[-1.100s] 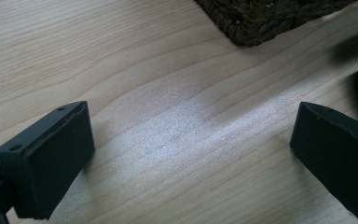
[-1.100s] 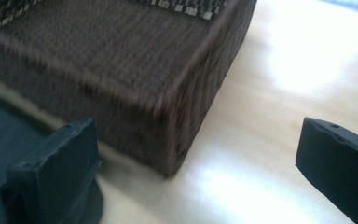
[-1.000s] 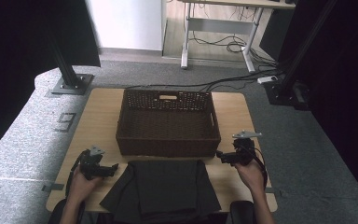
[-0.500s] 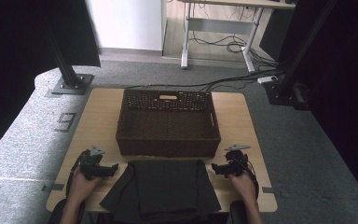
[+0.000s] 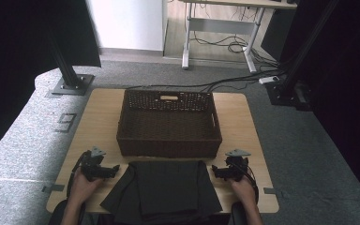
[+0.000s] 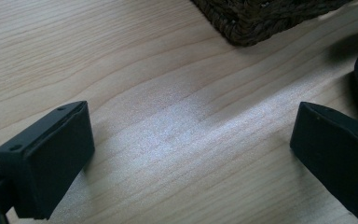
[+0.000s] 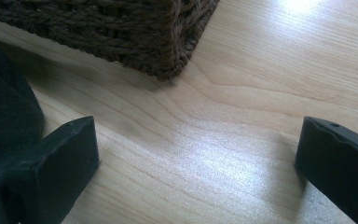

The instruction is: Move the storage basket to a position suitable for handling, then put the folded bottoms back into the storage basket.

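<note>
While both claws sit low on the wooden table [image 5: 98,117], the big brown basket [image 5: 168,124] stands ahead of them and between them. Folded dark cloth [image 5: 161,192] lies between the two claws, just beside each. Left claw [image 5: 115,168] is wide and holds nothing. Right claw [image 5: 214,172] is wide and holds nothing too.

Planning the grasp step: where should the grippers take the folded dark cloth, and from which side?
Likely its two near-basket corners, one per gripper, each from its own outer side. The dark cloth lies flat, folded, between the left gripper and right gripper, both open at its edges. Slide a jaw under each edge; the wicker basket blocks an approach from the far side.
</note>
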A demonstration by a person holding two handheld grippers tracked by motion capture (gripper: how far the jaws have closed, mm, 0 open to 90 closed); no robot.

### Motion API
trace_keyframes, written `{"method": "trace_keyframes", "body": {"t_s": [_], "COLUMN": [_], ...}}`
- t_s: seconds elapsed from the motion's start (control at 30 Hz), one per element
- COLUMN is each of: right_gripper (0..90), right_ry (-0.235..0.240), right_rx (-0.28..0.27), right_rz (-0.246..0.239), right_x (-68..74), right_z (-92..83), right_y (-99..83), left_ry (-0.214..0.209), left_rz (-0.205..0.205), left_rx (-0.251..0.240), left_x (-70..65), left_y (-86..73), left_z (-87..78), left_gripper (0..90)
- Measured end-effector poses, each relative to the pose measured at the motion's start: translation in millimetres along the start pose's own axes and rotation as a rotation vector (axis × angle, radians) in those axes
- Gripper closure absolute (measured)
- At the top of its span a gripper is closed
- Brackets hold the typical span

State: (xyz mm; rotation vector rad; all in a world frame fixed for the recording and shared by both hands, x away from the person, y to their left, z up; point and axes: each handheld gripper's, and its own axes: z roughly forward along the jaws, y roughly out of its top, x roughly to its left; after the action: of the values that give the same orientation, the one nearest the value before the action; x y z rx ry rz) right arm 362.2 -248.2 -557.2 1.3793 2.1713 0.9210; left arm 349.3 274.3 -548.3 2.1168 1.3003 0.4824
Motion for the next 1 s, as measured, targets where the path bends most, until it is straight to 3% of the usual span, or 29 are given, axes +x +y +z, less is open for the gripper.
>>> {"method": "trace_keyframes", "body": {"t_s": [0.17, 0.33, 0.4, 0.43, 0.53, 0.77, 1.0], "right_gripper": [0.0, 0.0, 0.0, 0.0, 0.0, 1.7, 0.0], "right_ry": [-0.016, -0.003, 0.025, 0.039, 0.067, 0.117, 0.174], "right_rx": [0.007, 0.027, 0.046, 0.050, 0.049, 0.029, 0.027], "right_rz": [0.016, 0.008, 0.006, 0.010, 0.011, 0.013, -0.019], "right_x": [1.6, 1.1, 0.2, -0.3, -0.6, 8.0, 29.9], "right_z": [3.4, 2.7, 0.2, -1.0, -6.7, -26.9, -38.2], "right_y": [4.1, 6.0, 7.1, 7.3, 8.1, 8.3, 13.8], "left_ry": [0.000, 0.000, -0.027, -0.064, -0.081, -0.111, -0.144], "left_rz": [-0.001, -0.005, -0.011, -0.029, -0.027, 0.022, 0.056], "left_rx": [0.000, 0.020, 0.034, 0.036, 0.029, -0.015, -0.052], "left_x": [0.1, -0.9, -0.6, 0.2, -1.9, -24.5, -51.7], "left_y": [0.0, 1.2, 2.7, 3.8, 6.0, 15.3, 19.9], "left_z": [0.0, -1.2, -3.0, -4.9, -9.6, -26.4, -36.8], "left_gripper": [0.0, 0.0, 0.0, 0.0, 0.0, 0.1, 0.1]}}
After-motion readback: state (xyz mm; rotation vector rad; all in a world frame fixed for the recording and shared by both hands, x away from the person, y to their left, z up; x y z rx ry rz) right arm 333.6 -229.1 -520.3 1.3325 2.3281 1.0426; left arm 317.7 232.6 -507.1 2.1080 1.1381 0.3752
